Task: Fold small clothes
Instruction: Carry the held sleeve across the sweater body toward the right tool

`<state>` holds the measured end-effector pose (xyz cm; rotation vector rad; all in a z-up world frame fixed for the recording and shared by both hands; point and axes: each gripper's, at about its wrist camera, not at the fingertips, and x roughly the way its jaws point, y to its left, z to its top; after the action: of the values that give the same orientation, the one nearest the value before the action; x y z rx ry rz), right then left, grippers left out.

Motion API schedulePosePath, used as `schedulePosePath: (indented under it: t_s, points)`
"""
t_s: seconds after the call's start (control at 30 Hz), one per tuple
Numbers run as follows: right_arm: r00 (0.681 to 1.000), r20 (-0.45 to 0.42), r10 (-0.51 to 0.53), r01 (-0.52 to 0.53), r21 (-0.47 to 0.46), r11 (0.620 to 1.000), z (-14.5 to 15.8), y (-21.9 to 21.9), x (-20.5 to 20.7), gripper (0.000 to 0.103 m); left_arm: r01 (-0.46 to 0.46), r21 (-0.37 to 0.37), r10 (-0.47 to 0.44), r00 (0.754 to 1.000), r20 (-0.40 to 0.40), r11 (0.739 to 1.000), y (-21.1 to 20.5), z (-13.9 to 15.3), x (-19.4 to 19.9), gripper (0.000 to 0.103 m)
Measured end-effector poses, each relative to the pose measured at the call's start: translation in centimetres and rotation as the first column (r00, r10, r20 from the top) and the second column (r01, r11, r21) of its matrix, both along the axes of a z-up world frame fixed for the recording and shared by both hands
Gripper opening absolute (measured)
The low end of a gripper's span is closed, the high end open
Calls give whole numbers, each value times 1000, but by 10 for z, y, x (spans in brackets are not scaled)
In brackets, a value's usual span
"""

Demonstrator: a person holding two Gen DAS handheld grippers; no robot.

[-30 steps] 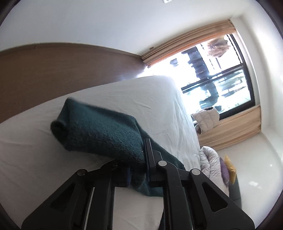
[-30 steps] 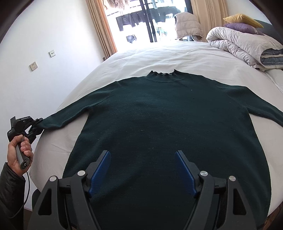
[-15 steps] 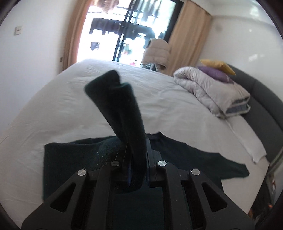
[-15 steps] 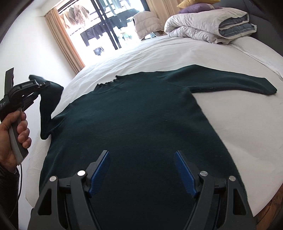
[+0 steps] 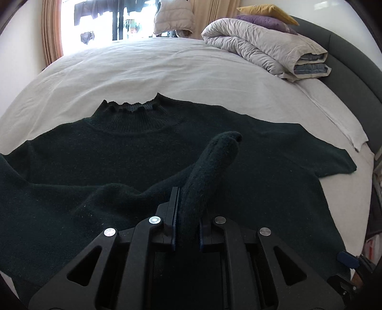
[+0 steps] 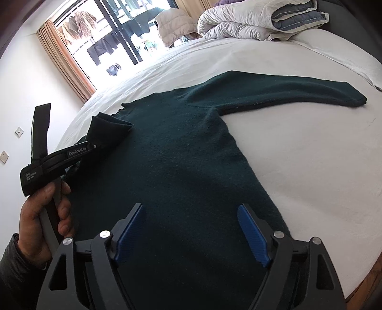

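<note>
A dark green sweater lies face up on the white bed, its collar toward the window. My left gripper is shut on the sweater's left sleeve, whose cuff sticks up past the fingers, over the chest. In the right wrist view that gripper holds the folded-over sleeve above the sweater. The other sleeve lies flat, stretched out to the right. My right gripper hovers over the sweater's lower part, its jaws opening with nothing between them.
A folded duvet and pillows sit at the bed's far right by a dark headboard. A curtained window is beyond the bed. A person's hand holds the left gripper's handle. White sheet lies right of the sweater.
My left gripper carried the sleeve from the bed's left edge up and across onto the sweater's chest. The right gripper's jaws stand wider and its view has swung.
</note>
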<state>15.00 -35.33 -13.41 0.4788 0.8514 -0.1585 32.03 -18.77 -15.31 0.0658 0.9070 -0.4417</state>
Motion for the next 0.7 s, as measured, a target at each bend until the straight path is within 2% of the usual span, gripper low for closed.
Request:
schedulePosePath:
  t_s: [0.1,0.2,0.27,0.33,0.47,0.6,0.7]
  points:
    - [999,12,39,-40,19,999,6,3,22,87,19,8,-19,1000,-24,1000,20,14,-18,22]
    - [997,24,68,-70,75,995,12,4,49,87,43,-16,-43,999,-18,999,33,37,-44,30]
    - [996,21,83,-85,136,987,10,4,67,87,34,-22,-34,999,22,999,42,48,-65,73]
    - [995,11,96,-96,211,973,5,3,86,87,34,-21,-32,997,73,999,54,57,-85,75]
    - [990,-22,139,-126,300,946,-9,3,122,87,56,-48,-51,994,92,997,79,65,-112,75]
    - [986,-40,162,-135,381,915,-21,1,160,87,-29,-139,42,995,94,990,130,65,-118,75]
    - [981,-67,183,-142,400,906,-23,6,183,80,-123,-178,136,989,64,976,165,55,-114,75]
